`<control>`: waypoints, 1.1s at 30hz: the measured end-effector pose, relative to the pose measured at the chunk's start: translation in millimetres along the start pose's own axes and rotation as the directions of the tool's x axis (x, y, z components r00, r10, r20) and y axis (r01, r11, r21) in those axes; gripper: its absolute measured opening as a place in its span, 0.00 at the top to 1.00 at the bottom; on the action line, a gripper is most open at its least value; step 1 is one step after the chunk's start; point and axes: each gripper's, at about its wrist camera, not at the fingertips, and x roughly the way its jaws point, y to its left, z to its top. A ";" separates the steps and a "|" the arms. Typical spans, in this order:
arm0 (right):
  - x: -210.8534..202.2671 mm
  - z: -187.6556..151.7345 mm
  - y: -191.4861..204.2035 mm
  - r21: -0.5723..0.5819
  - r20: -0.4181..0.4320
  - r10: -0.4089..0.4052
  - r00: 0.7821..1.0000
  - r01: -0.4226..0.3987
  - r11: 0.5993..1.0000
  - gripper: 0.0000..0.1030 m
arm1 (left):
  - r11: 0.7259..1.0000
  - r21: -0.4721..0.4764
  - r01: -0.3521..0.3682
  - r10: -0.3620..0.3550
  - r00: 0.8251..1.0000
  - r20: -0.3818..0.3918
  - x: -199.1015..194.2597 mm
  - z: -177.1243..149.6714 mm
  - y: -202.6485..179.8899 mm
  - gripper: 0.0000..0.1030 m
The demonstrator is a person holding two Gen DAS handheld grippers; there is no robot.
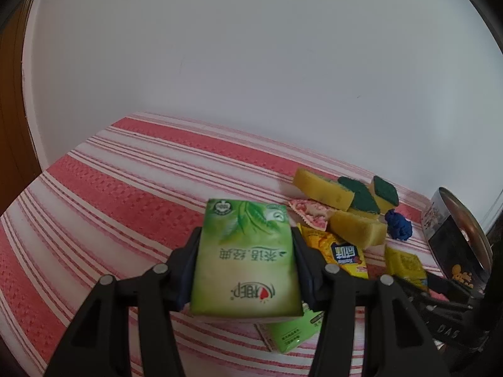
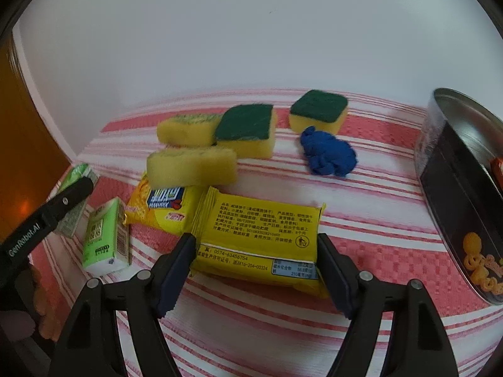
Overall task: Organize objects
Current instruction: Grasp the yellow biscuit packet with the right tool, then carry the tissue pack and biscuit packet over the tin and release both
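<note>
The right tool (image 2: 254, 245), jaws wide, straddles the yellow biscuit packet (image 2: 259, 238) lying flat on the striped tabletop (image 2: 361, 220), its long axis across the gap (the left tool (image 1: 245, 251) grips a green tissue pack (image 1: 245, 257) aloft).

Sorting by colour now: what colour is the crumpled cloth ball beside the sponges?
Dark blue crumpled cloth ball; the right wrist view shows it best.

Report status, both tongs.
Left tongs shut on green tissue pack, lifted. Right tongs open astride yellow packet on cloth. Sponge overlaps second packet behind.
</note>
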 end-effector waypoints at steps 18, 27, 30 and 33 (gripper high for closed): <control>-72.2 7.1 -30.9 -0.029 0.275 -0.029 0.961 0.038 0.999 0.24 | 0.995 0.043 0.089 -0.092 0.993 0.080 -18.5 0.7 -33.9 0.49; -98.8 5.8 -75.4 0.015 0.334 -0.094 0.938 0.094 0.995 0.24 | 0.984 0.107 0.140 -0.150 0.985 0.085 -24.4 -0.1 -95.4 0.49; -109.3 5.6 -91.8 0.027 0.358 -0.124 0.925 0.123 0.992 0.24 | 0.979 0.134 0.155 -0.167 0.982 0.091 -26.3 1.7 -118.3 0.49; -118.5 4.3 -111.4 0.046 0.372 -0.152 0.916 0.146 0.988 0.24 | 0.972 0.159 0.175 -0.191 0.977 0.091 -27.0 2.6 -144.1 0.49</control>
